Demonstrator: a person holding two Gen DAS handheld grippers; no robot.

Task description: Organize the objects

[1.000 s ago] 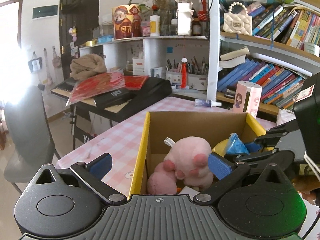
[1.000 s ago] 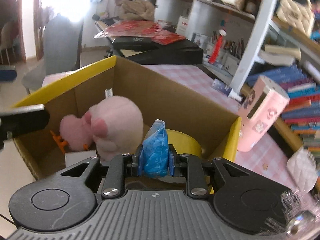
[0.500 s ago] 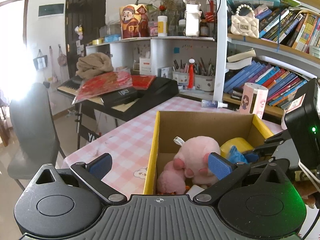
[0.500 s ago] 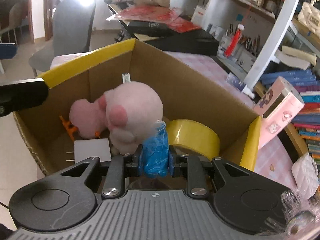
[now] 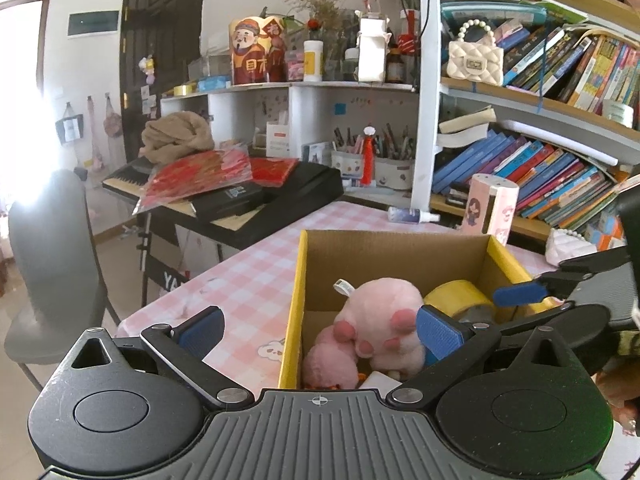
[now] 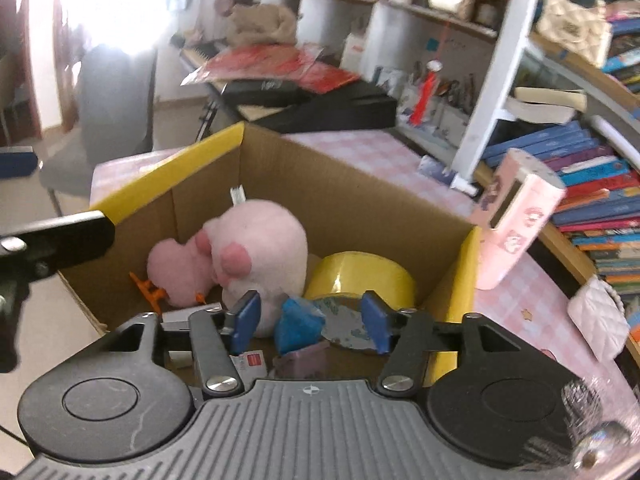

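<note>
Right wrist view: the right gripper [image 6: 308, 322] hangs with jaws spread over the cardboard box [image 6: 208, 152], the blue packet [image 6: 298, 326] lying loose inside beside the pink plush toy [image 6: 256, 248] and yellow tape roll [image 6: 360, 276]. The left gripper [image 5: 316, 330] is spread and empty. Packing looks mostly done; the pink tissue holder [image 6: 516, 216] stands outside on the table.

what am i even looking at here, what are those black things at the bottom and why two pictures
Those black shapes are two hand-held grippers, one in each of a person's hands, each carrying its own fisheye camera. One picture looks along the left gripper, the other along the right gripper, which also shows at the right edge of the left view.

Both point at a cardboard box on a table with a pink checked cloth. Inside lie a pink plush toy, a roll of yellow tape and a small blue packet.

Both grippers are open and hold nothing; the blue packet sits loose between the right one's fingers.
</note>
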